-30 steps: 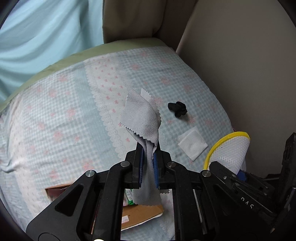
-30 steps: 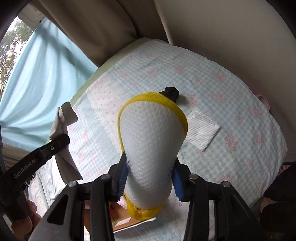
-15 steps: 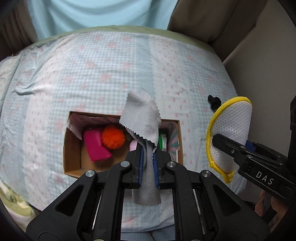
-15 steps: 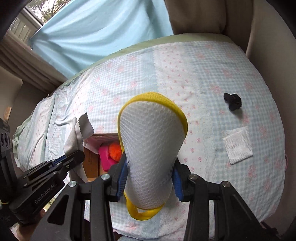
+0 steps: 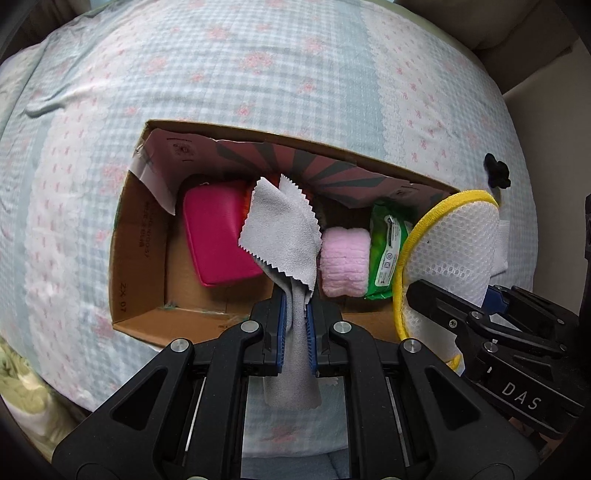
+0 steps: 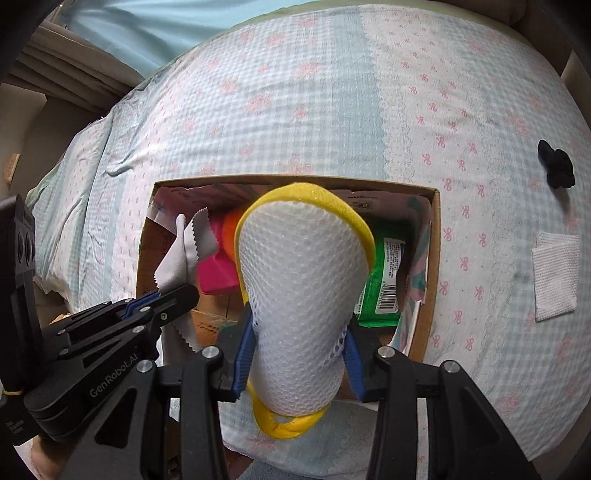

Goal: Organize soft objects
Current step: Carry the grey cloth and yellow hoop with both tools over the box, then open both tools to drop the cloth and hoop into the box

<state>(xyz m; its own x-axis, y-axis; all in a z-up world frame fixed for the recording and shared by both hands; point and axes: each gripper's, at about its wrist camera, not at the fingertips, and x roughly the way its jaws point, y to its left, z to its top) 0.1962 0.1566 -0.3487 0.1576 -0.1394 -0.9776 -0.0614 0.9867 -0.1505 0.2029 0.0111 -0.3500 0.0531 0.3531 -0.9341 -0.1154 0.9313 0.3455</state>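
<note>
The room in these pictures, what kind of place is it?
Most likely a bedroom in a home. A bed with a checked, flower-printed sheet fills the view, a light blue curtain hangs behind it, and an open cardboard box of soft household things sits on the bed.

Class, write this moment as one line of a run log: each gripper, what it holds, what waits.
left gripper: shut on grey cloth | right gripper: shut on mesh pouch | both over cardboard box | on bed: black item, white pad
</note>
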